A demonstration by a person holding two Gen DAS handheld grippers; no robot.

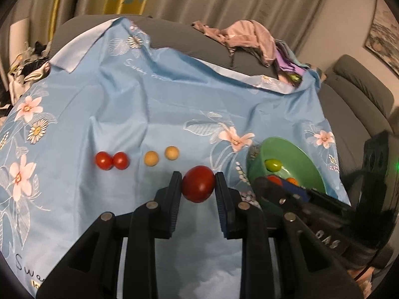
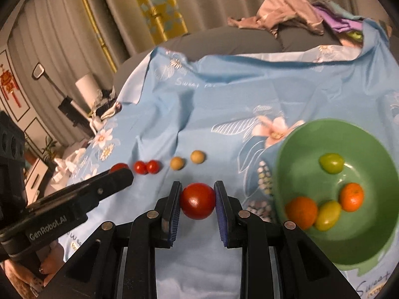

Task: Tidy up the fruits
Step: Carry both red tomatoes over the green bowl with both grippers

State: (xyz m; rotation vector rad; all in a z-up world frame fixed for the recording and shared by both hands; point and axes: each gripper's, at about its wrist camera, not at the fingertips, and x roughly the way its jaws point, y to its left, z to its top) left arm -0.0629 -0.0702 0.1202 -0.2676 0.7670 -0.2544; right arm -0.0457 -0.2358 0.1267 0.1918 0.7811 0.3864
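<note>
My left gripper [image 1: 198, 183] is shut on a red tomato [image 1: 198, 184], held above the blue flowered cloth [image 1: 149, 99]. My right gripper [image 2: 197, 200] is shut on another red tomato [image 2: 197, 201]. On the cloth lie two small red tomatoes [image 1: 112, 160] side by side and two tan round fruits [image 1: 161, 156]; the pairs also show in the right wrist view: red [image 2: 146, 167] and tan [image 2: 187, 160]. A green bowl [image 2: 294, 149] at the right holds two orange fruits [image 2: 301, 211] and two yellow-green fruits [image 2: 331, 162]. The left gripper's arm [image 2: 74, 199] shows at left.
The cloth covers a grey sofa [image 1: 361, 94]. A heap of pink and purple clothes [image 1: 249, 37] lies on the sofa back. Curtains hang behind. The right gripper's body [image 1: 311, 206] overlaps the green bowl [image 1: 306, 154] in the left wrist view.
</note>
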